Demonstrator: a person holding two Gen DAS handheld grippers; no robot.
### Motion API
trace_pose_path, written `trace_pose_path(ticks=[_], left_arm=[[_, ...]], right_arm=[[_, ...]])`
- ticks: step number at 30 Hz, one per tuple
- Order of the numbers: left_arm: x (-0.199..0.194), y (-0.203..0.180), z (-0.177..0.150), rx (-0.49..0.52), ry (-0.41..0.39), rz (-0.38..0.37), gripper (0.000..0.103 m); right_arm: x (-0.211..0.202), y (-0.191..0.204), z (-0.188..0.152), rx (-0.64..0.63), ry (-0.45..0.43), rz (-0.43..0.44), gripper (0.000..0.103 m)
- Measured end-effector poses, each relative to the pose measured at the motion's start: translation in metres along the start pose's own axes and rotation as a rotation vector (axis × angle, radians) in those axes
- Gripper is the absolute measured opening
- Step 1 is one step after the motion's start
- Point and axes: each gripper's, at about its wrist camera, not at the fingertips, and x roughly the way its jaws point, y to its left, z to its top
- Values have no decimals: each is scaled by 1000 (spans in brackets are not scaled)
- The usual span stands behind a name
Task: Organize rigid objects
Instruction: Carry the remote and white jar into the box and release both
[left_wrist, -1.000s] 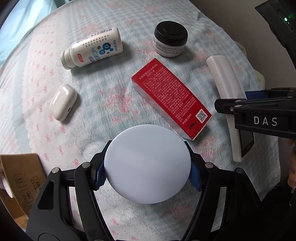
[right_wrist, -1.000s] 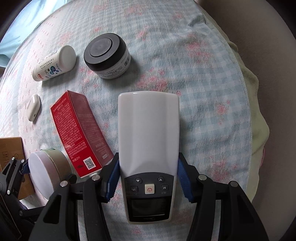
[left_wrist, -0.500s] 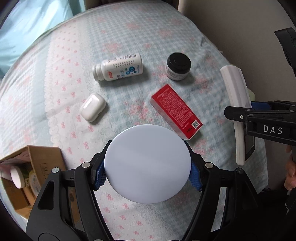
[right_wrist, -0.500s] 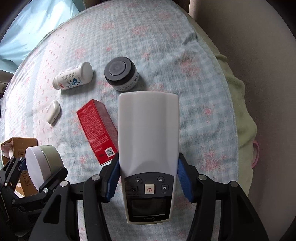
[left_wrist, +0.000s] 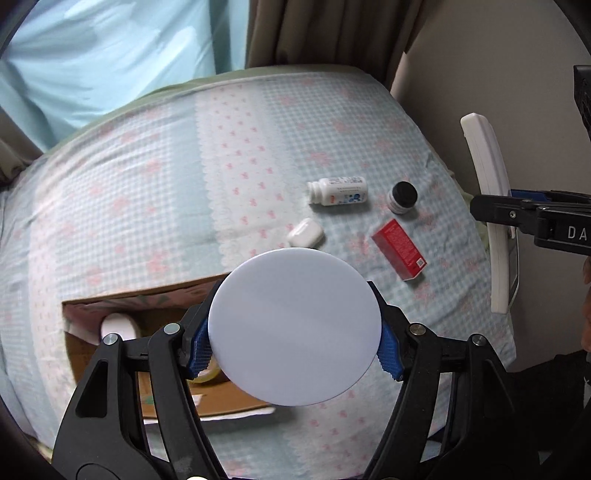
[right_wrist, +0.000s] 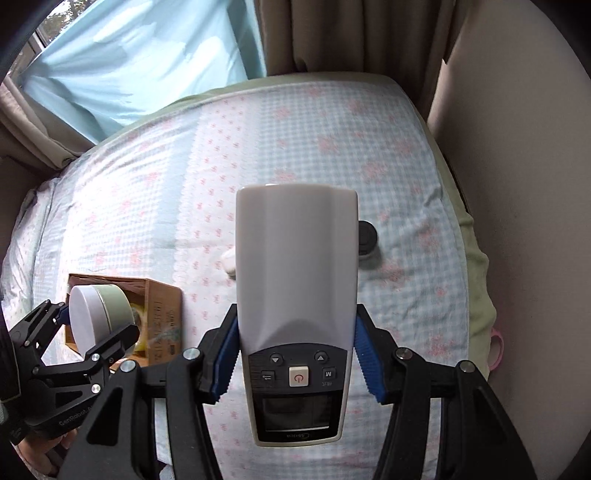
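Note:
My left gripper (left_wrist: 293, 347) is shut on a round tin with a white lid (left_wrist: 294, 326) and holds it above the open cardboard box (left_wrist: 110, 306); the tin also shows in the right wrist view (right_wrist: 98, 314). My right gripper (right_wrist: 297, 354) is shut on a white remote control (right_wrist: 295, 277), held high above the bed; the remote also shows in the left wrist view (left_wrist: 491, 206). On the bedspread lie a white pill bottle (left_wrist: 339, 190), a black-lidded jar (left_wrist: 403, 197), a white earbud case (left_wrist: 306, 233) and a red carton (left_wrist: 399, 249).
The box (right_wrist: 162, 314) holds a white item (left_wrist: 117, 326) and other small things. The bed (left_wrist: 166, 184) runs back to a blue curtain (left_wrist: 110, 55). A beige wall (right_wrist: 517, 184) stands on the right side.
Both grippers have risen well above the bed with their loads. The left one has moved left over the cardboard box, and the items on the bedspread look smaller.

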Motion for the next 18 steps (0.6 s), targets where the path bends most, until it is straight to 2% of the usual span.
trace_pose_path(ticks=[5, 10, 14, 18], left_arm=[[-36, 78, -29, 2, -2, 30, 67], [-53, 158, -61, 0, 19, 58, 67], [-46, 210, -82, 1, 59, 60, 67], [-25, 243, -96, 6, 98, 48, 67]], right_arm=[[-14, 88, -2, -36, -27, 48, 53], [0, 168, -12, -33, -17, 106, 53], [16, 217, -18, -6, -7, 136, 53], [38, 245, -23, 15, 10, 140, 53]])
